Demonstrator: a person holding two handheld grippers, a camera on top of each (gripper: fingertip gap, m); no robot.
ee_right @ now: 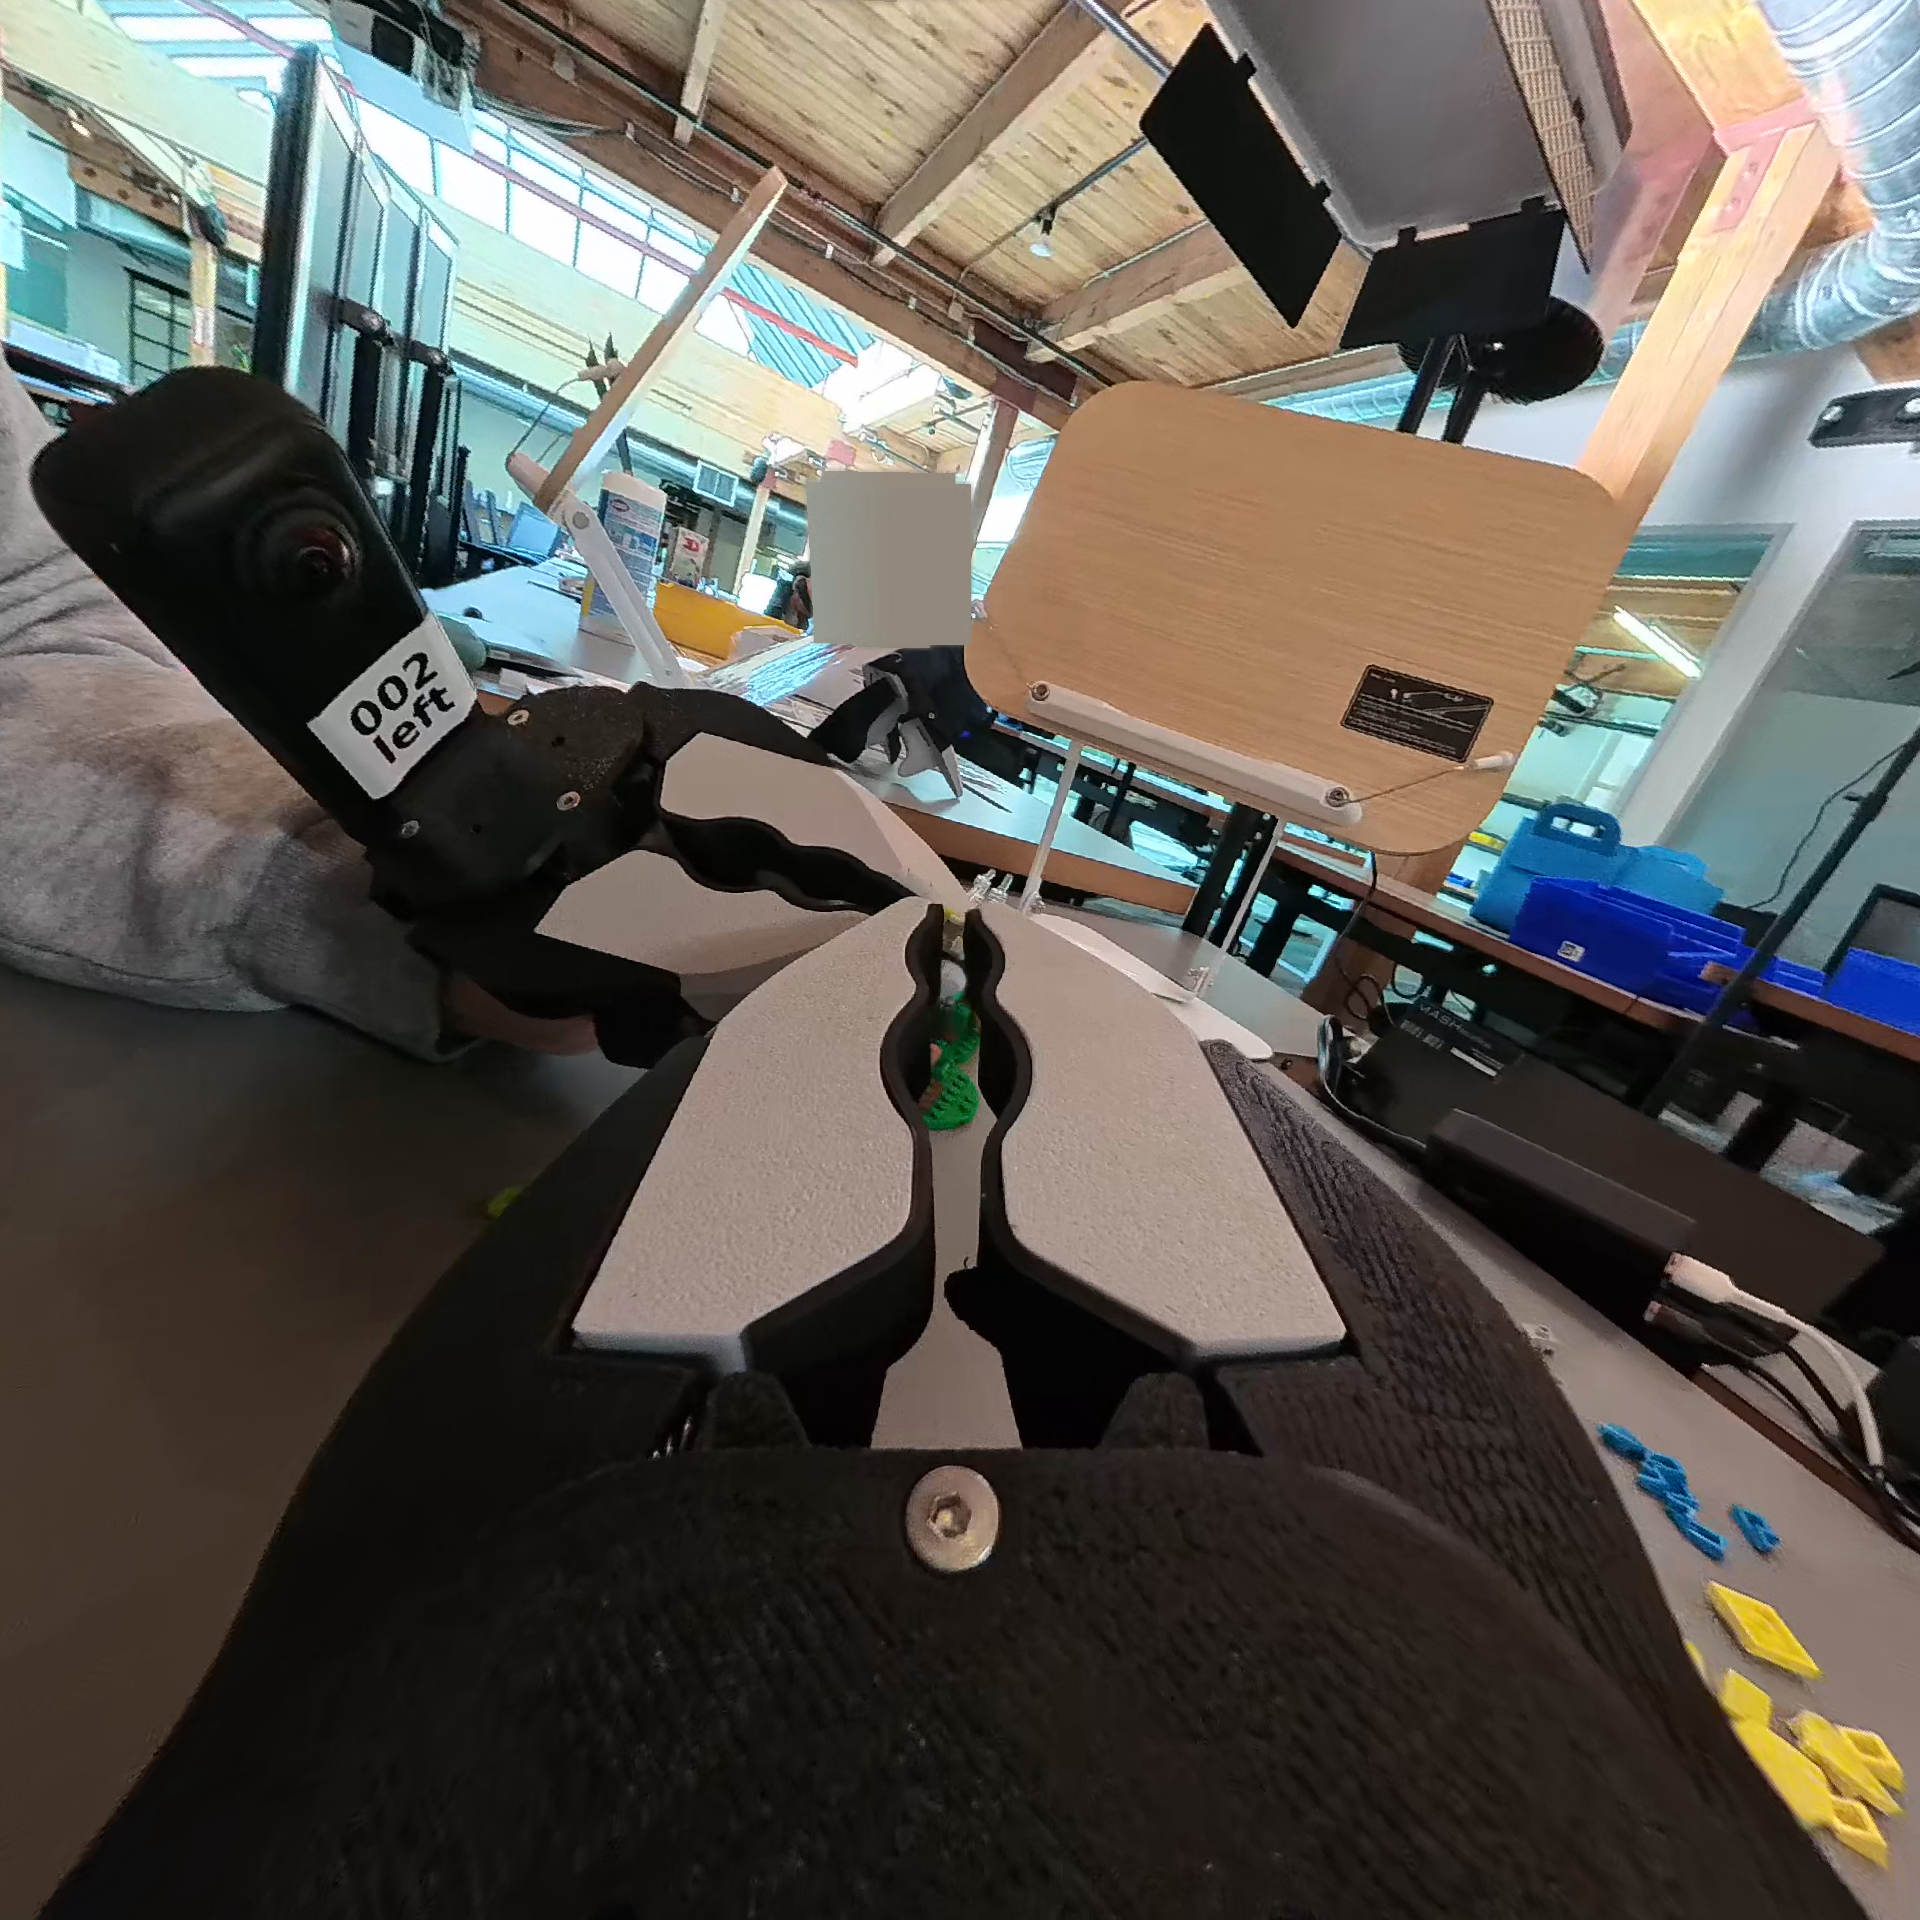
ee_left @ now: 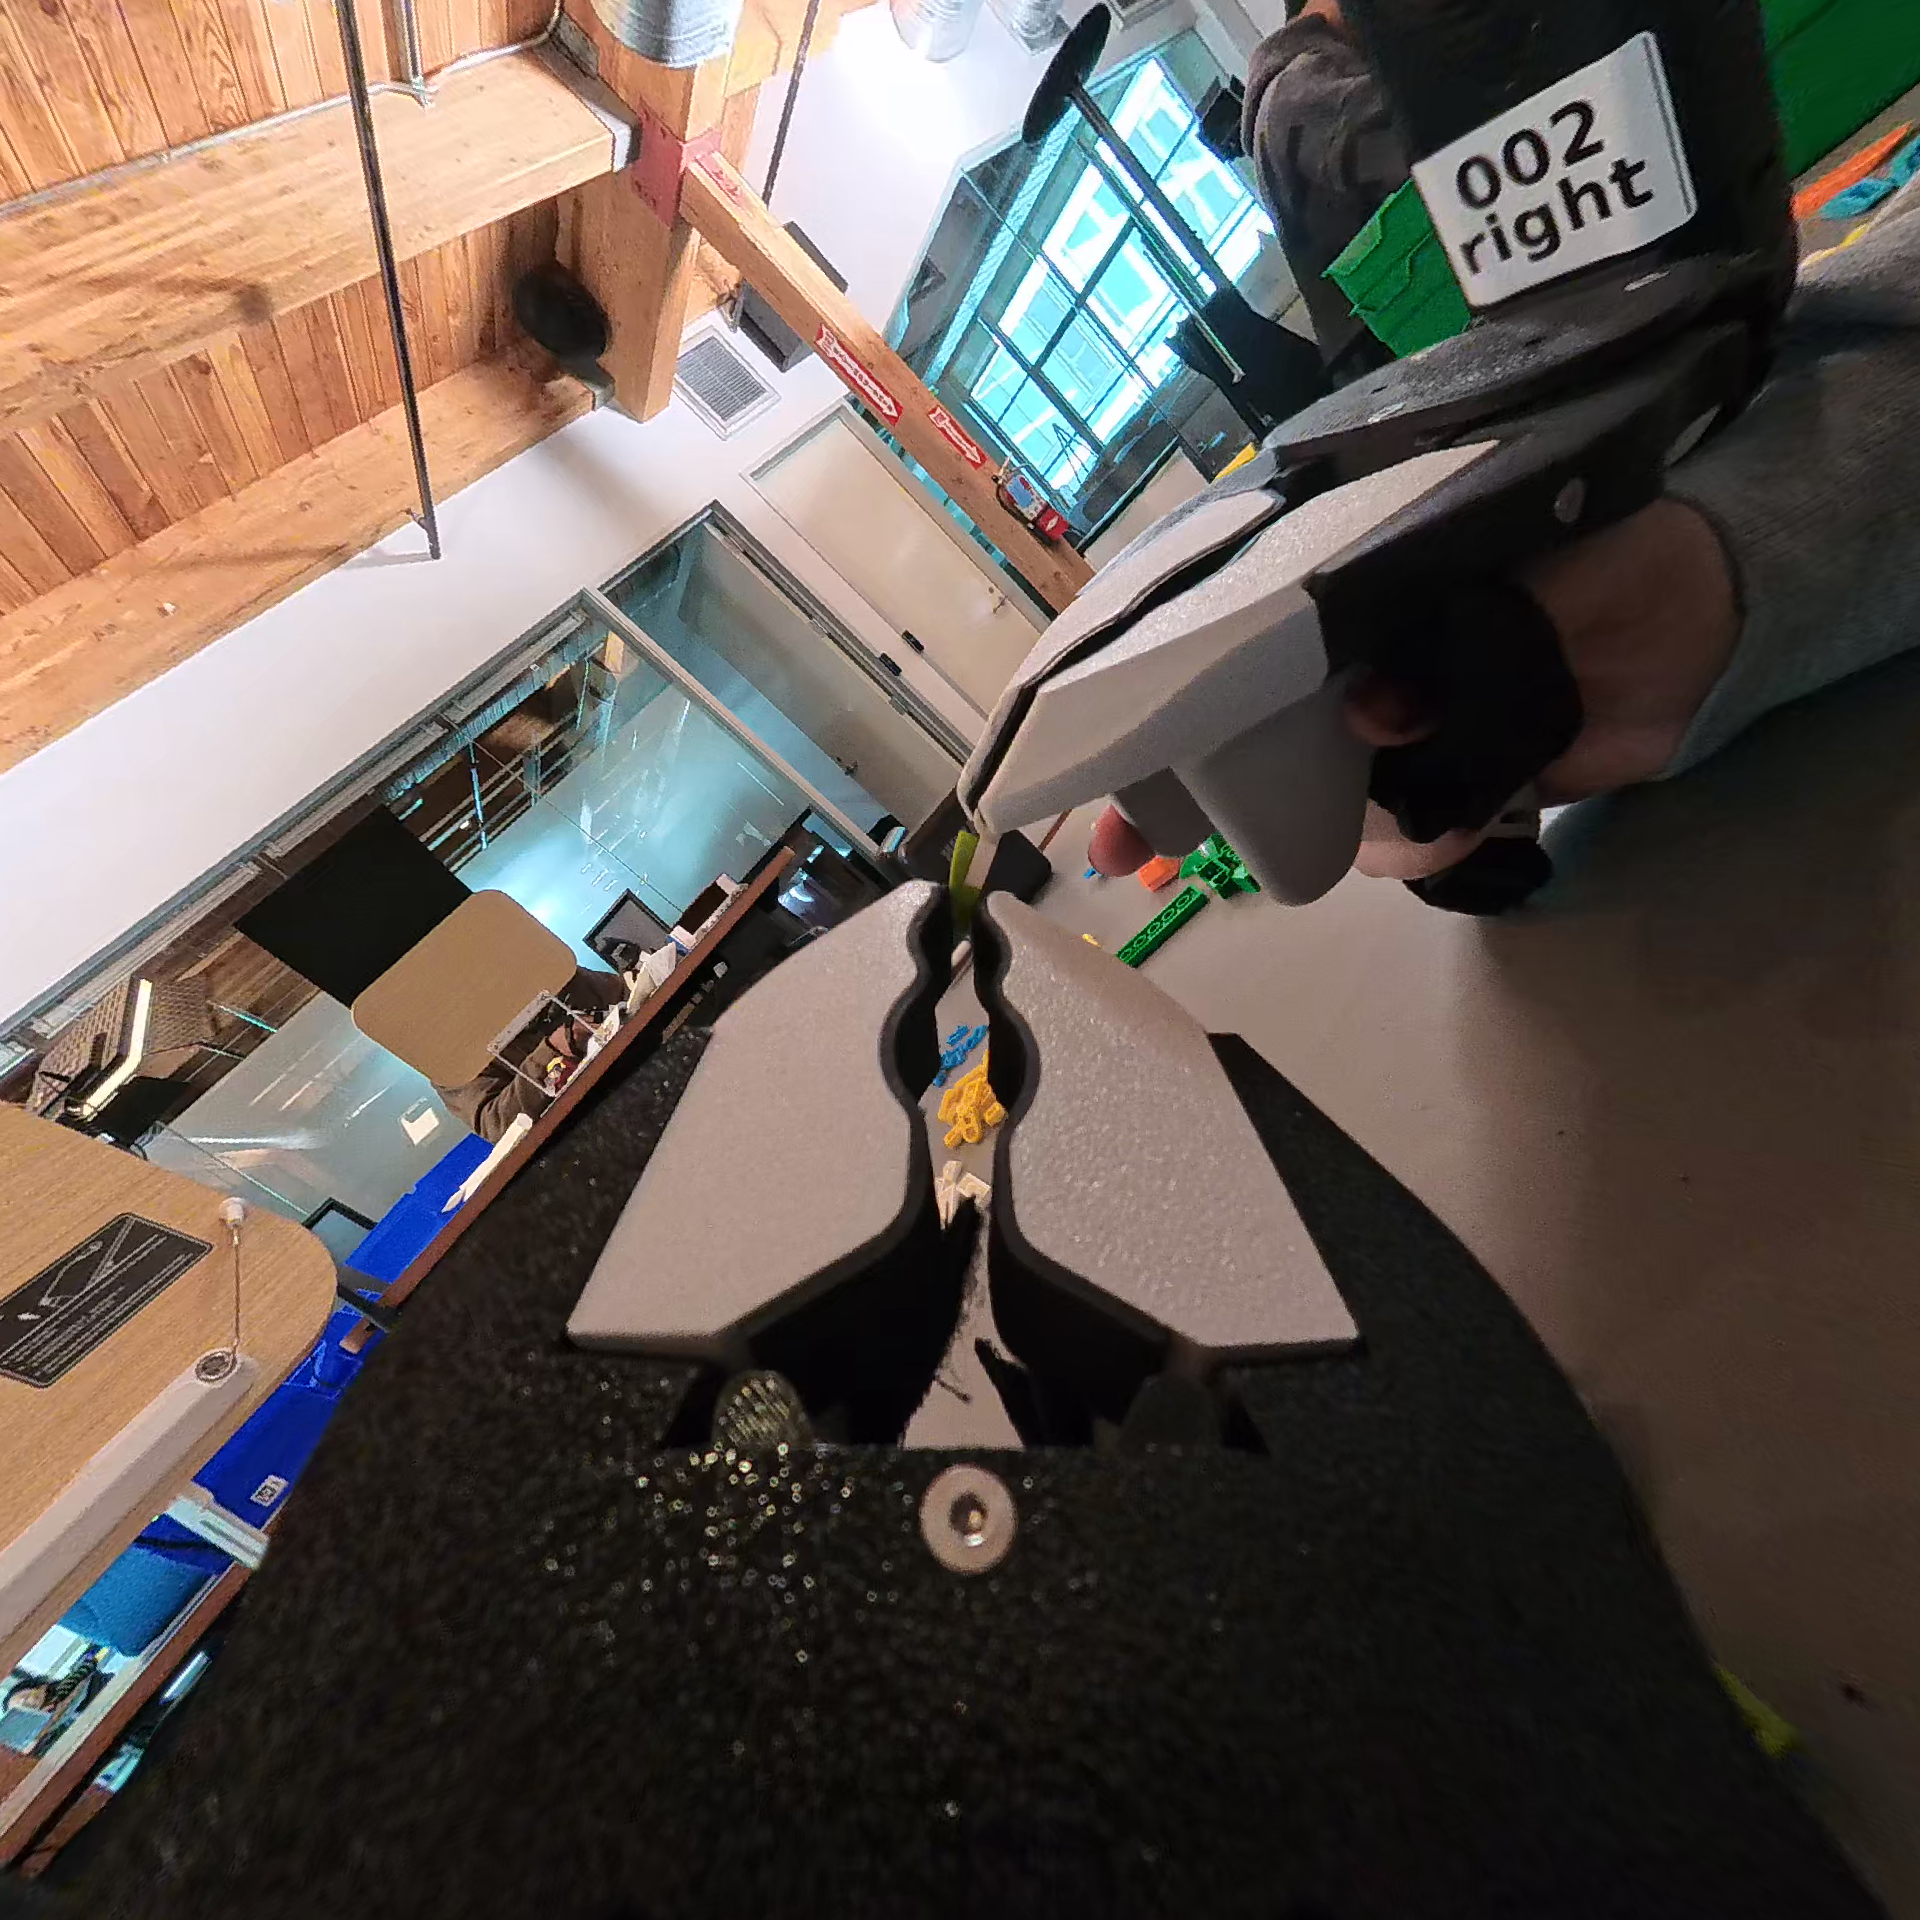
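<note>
Grey tabletop strewn with small plastic pieces: a yellow heap, blue bits, yellow flat shapes near right, a green perforated bar. A wooden board on a clear stand stands far right; blue bins behind; black boxes with cables.

The left wrist view sits just behind its own left gripper, rolled steeply so that the grey table fills the right and the wooden ceiling the upper left. It faces the right gripper, close ahead. The right wrist view looks low and nearly level over the same table, behind the right gripper, with the left gripper entering from the left. Both views share the wooden board, the yellow pieces and the tabletop.
</note>
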